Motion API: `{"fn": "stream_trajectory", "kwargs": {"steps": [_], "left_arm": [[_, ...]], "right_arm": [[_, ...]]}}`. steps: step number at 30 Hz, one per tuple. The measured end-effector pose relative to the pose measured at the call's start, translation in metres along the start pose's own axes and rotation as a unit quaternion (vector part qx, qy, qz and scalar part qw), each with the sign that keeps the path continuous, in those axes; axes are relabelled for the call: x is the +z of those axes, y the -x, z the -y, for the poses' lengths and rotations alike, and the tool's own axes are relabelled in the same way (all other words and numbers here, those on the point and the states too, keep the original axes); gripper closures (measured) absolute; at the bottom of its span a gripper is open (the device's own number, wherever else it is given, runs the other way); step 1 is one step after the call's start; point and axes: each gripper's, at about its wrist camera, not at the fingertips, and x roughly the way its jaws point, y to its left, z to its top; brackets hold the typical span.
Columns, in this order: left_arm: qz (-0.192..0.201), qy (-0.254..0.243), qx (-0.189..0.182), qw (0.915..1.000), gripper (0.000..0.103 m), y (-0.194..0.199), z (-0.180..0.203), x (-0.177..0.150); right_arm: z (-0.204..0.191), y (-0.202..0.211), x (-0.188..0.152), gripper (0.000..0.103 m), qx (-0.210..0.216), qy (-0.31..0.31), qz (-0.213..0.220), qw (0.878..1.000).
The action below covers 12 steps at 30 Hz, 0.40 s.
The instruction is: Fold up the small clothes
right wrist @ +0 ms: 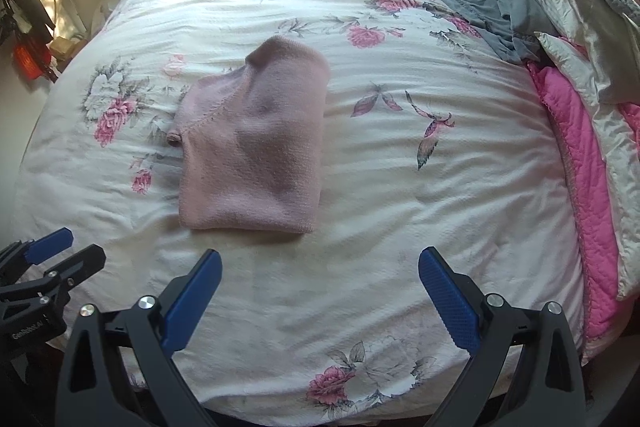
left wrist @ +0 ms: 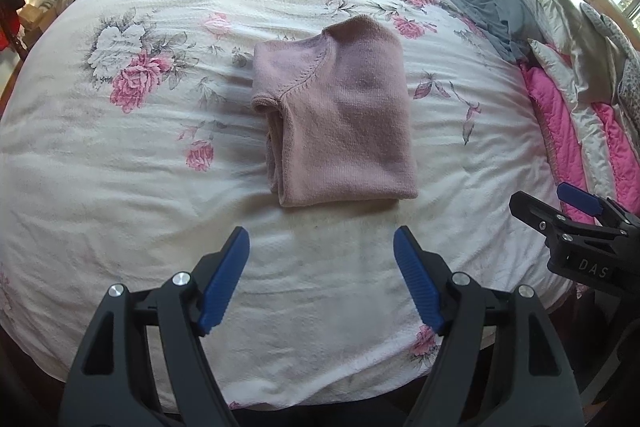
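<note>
On the floral bedspread point(left wrist: 120, 187), a folded pink sweater point(left wrist: 340, 123) lies straight ahead of the left claw point(left wrist: 322, 279), its long axis running away; the right claw point(right wrist: 320, 299) hangs rightward, both gaping wide, empty.

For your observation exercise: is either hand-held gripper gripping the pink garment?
No: the pink garment lies folded on the bedspread, beyond both open grippers.

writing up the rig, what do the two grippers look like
Both the left gripper and the right gripper are black plastic clamps with round silver bolts and ribbed blue pads on the fingers. White lettering marks each body. No hands, sleeves or cables show.
</note>
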Motion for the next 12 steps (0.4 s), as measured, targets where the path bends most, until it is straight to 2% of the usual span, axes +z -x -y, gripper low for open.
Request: {"fn": "stream_trajectory", "kwargs": {"steps": [12], "left_arm": [[0.002, 0.001, 0.002, 1.0, 0.028, 0.0028, -0.0027, 0.0]], "right_arm": [[0.0021, -0.0096, -0.0015, 0.004, -0.01, -0.001, -0.013, 1.0]]}}
